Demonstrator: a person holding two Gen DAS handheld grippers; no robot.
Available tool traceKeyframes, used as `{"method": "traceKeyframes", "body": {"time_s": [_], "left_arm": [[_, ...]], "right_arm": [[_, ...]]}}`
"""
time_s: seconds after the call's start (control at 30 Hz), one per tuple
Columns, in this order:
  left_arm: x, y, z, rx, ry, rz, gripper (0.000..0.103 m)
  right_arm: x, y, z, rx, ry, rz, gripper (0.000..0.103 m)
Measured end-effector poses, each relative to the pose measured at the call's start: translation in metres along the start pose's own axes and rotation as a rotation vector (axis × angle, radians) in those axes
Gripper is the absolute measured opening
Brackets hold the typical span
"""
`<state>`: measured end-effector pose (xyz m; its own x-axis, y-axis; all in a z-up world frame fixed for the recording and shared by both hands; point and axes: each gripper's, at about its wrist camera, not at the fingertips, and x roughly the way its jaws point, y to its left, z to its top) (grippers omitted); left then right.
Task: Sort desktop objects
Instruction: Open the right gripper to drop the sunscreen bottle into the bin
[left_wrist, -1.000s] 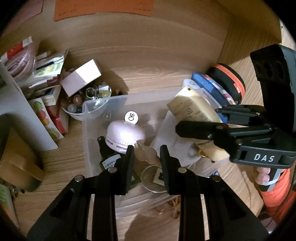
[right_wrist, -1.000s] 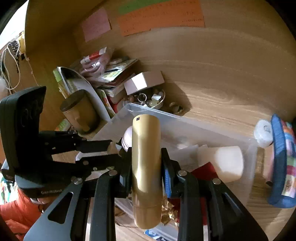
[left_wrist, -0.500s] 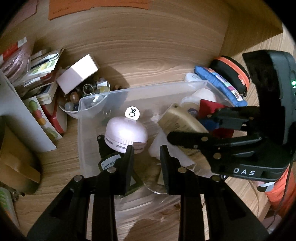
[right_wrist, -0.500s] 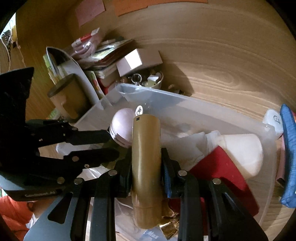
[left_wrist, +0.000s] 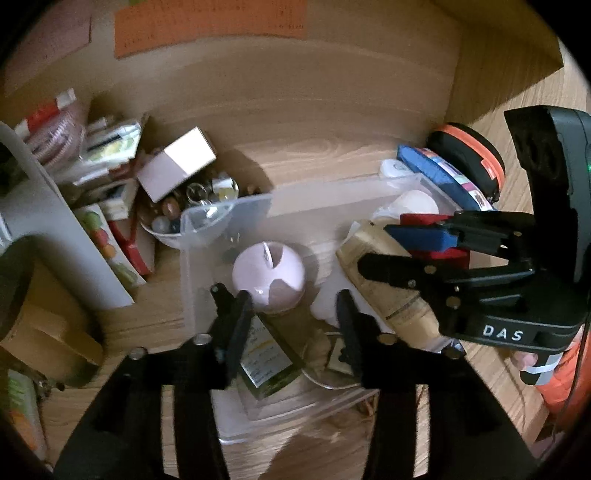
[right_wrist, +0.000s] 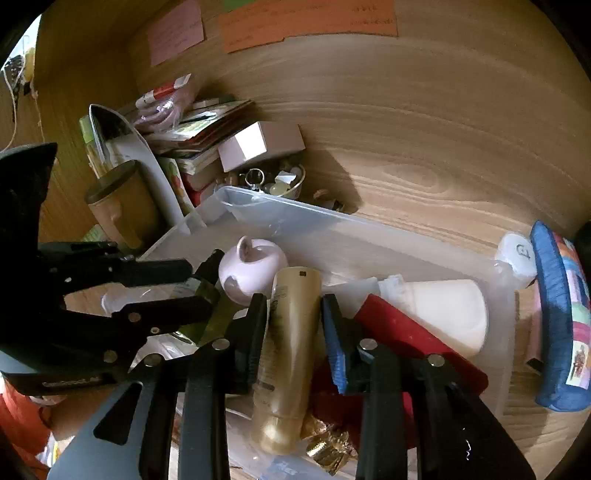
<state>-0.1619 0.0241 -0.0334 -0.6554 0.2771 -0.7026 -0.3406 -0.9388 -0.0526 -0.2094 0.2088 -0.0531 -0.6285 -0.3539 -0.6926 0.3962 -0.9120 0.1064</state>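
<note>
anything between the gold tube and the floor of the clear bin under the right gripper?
Yes. The gold tube lies between the right gripper jaws, which have just been opening. Inside the clear bin a red item and gold foil lie beneath it, so it rests on clutter.

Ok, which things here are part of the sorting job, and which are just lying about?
Job: clear bin; gold tube, lying in it between the jaws of the right gripper, which have just been opening; pink round jar; green bottle.
Lying about: trinket bowl; white box; blue pouch; orange note; brown cup.
</note>
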Motion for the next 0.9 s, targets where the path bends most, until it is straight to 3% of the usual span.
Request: {"method": "traceKeyframes", "body": {"time_s": [0.13,0.3,0.4,0.67,0.83,0.9], "left_arm": [[-0.006,-0.001,0.001,0.014,-0.027,0.012,0.055],[-0.008,-0.005,0.003,0.034,-0.043,0.032,0.061],[-0.011,-0.008,0.004,0.044,-0.053,0.064,0.073],[-0.038,-0.008,0.006,0.047,-0.107,0.141,0.092],[-0.060,-0.005,-0.003,0.026,-0.131,0.164,0.098],[-0.063,-0.004,-0.011,0.021,-0.130,0.165,0.099]], "right_arm": [[-0.007,0.004,0.001,-0.011,-0.040,-0.033,0.049],[-0.019,0.005,0.006,-0.027,-0.077,-0.063,0.050],[-0.031,0.005,0.011,-0.030,-0.101,-0.094,0.052],[-0.079,0.013,0.008,-0.042,-0.148,-0.171,0.070],[-0.108,0.016,-0.012,-0.040,-0.161,-0.207,0.083],[-0.116,0.017,-0.024,-0.030,-0.157,-0.214,0.083]]}}
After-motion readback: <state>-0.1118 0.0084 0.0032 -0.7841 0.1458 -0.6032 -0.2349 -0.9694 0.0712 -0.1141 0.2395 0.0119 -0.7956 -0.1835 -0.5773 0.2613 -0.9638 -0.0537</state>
